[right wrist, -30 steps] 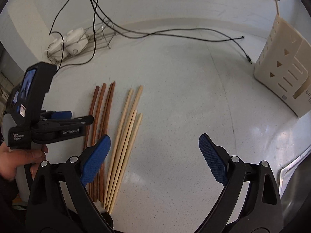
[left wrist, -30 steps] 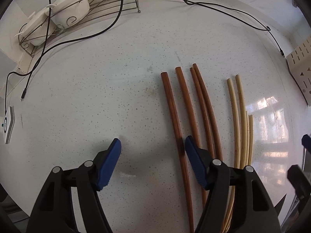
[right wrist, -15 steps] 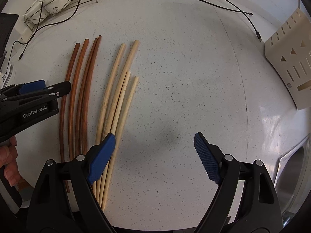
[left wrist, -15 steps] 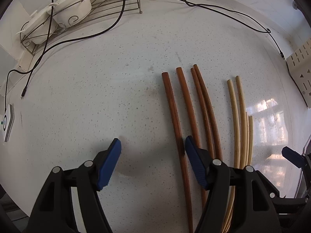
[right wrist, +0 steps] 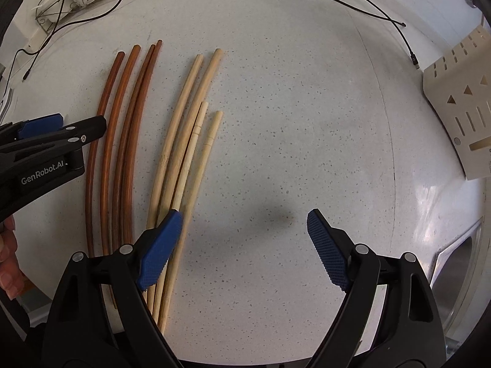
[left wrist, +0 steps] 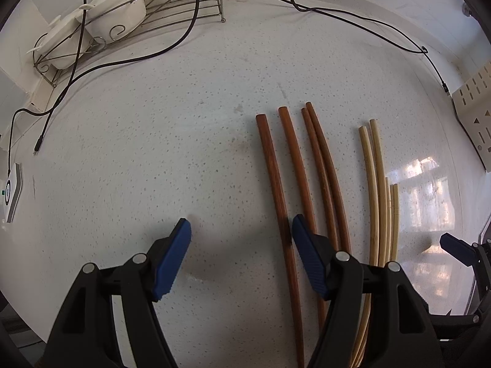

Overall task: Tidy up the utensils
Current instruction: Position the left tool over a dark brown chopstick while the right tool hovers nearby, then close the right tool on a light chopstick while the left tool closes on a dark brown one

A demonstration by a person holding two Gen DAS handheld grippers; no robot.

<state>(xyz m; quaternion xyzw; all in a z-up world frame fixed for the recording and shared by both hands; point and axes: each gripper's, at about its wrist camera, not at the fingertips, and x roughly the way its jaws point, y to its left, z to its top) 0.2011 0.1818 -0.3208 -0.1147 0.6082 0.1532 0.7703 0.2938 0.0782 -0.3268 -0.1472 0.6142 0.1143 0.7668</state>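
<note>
Both claws gape over a speckled counter, nothing gripped; chopsticks lie flat beneath them.

Counter [right wrist: 291, 122]: pale speckled stone, glossy, its near edge hidden behind both claw bodies. Beige perforated holder [right wrist: 460, 116], far right of the right gripper [right wrist: 244, 233], is cut off by the frame edge. Wire rack [left wrist: 138, 15] with white dishes sits far ahead-left of the left gripper [left wrist: 241, 239], blurred by the lens. Four dark brown chopsticks [left wrist: 276, 178], smooth and round, run ahead from the left claw's right pad, near ends hidden under it. Four pale bamboo chopsticks [right wrist: 184, 141], matte, two of them shorter with grooved bands, pass under the right claw's left pad, lower ends covered. Both claws stand wide apart, blue ribbed pads [right wrist: 326, 254] clear of everything. Fingertips [right wrist: 7, 260] at the frame edge, mostly cut off.
</note>
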